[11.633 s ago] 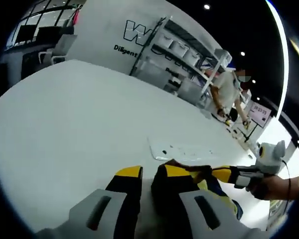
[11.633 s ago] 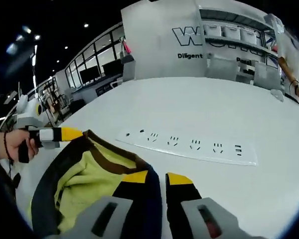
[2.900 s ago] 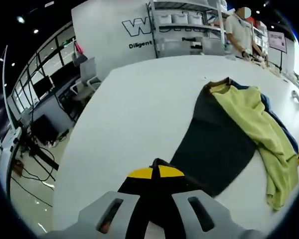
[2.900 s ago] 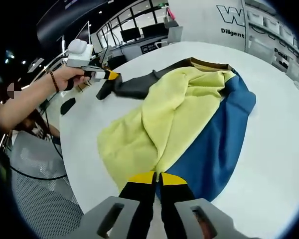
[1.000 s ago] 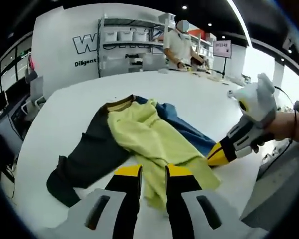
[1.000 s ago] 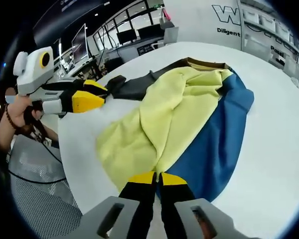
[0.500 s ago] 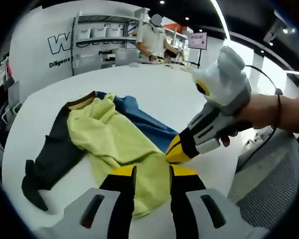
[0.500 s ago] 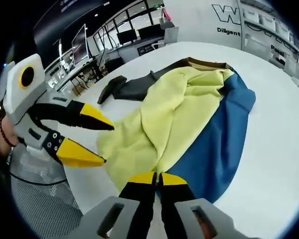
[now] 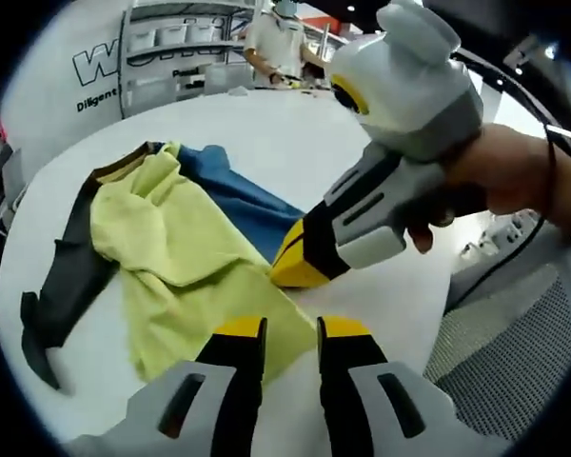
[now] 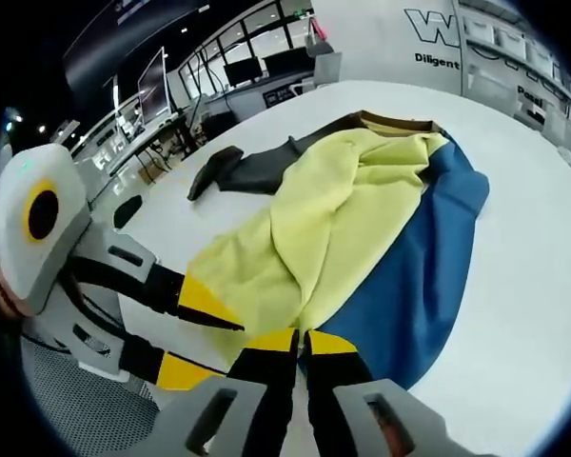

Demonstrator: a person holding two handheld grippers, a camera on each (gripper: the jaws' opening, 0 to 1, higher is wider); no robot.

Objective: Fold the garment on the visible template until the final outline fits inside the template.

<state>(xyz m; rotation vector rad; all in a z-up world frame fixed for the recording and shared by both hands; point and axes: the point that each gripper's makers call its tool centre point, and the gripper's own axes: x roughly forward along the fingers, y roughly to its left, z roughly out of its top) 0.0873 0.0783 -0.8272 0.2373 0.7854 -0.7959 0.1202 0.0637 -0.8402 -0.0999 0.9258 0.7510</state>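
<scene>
Garment (image 10: 362, 219) lies spread on the white table (image 10: 523, 286), a yellow, blue and dark grey piece with a brown collar (image 10: 395, 122) at its far end. Taking the collar as landmark: the yellow panel (image 9: 167, 248) runs from it toward both grippers, the blue panel (image 10: 423, 276) lies beside the yellow on one side, and the dark sleeve (image 10: 247, 169) stretches away on the other side, ending flat on the table.

The right gripper (image 10: 300, 341) sits at the hem farthest from the collar, its yellow tips pressed together on the fabric edge where yellow meets blue. In the left gripper view the same tool (image 9: 300, 262) enters from the right, held by a hand (image 9: 514, 186).

The left gripper (image 9: 279, 328) stands with jaws parted, a gap between them, over the yellow hem and holding nothing; the right gripper view shows it (image 10: 205, 343) just beside the right one.
</scene>
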